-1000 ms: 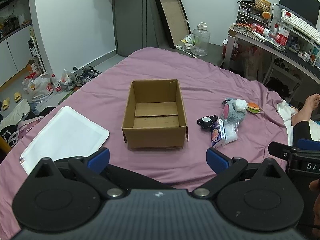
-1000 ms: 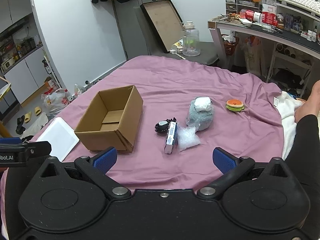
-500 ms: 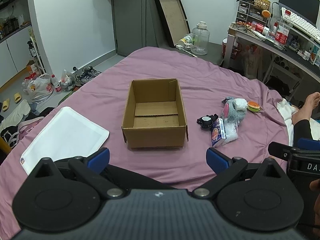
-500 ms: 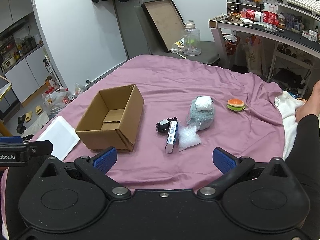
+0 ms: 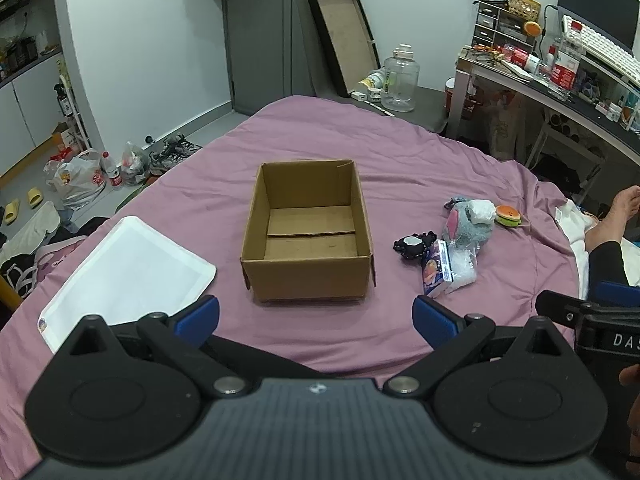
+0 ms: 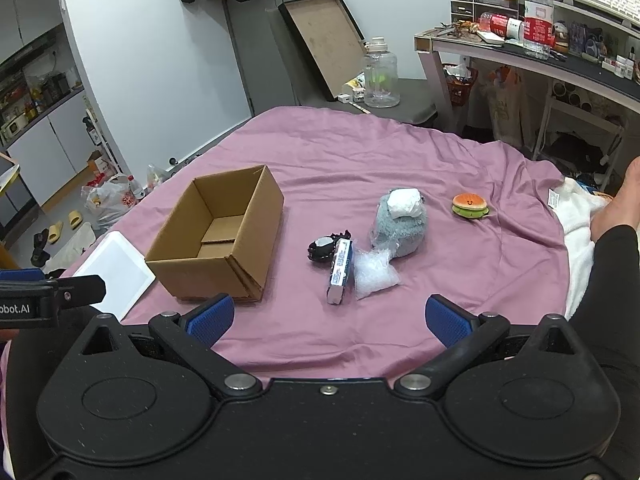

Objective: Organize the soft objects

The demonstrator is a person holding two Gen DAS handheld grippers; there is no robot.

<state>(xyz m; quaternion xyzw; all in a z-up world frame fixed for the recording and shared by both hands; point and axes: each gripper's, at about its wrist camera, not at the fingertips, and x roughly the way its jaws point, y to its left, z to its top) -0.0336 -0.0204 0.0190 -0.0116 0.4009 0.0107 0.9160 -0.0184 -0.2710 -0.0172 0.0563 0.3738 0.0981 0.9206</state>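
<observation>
Since a second ago you've barely shifted either tool; nothing on the bed [image 5: 320,140] has moved. The cardboard box [image 5: 308,236] sits straight ahead of your left gripper [image 5: 316,316], open-topped and holding nothing. The soft pile lies beyond your right gripper [image 6: 328,316]: grey plush [image 6: 400,228], clear bag [image 6: 374,274], tissue pack [image 6: 340,272], black toy [image 6: 322,248], burger toy [image 6: 470,205] apart. Both grippers' jaws are spread wide, gripping nothing.

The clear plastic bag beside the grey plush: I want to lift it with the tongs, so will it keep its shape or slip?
The clear plastic bag looks crumpled and thin, so it will probably sag and fold. Its glossy film may slip. It seems light, likely dragging rather than rolling if pushed.
</observation>
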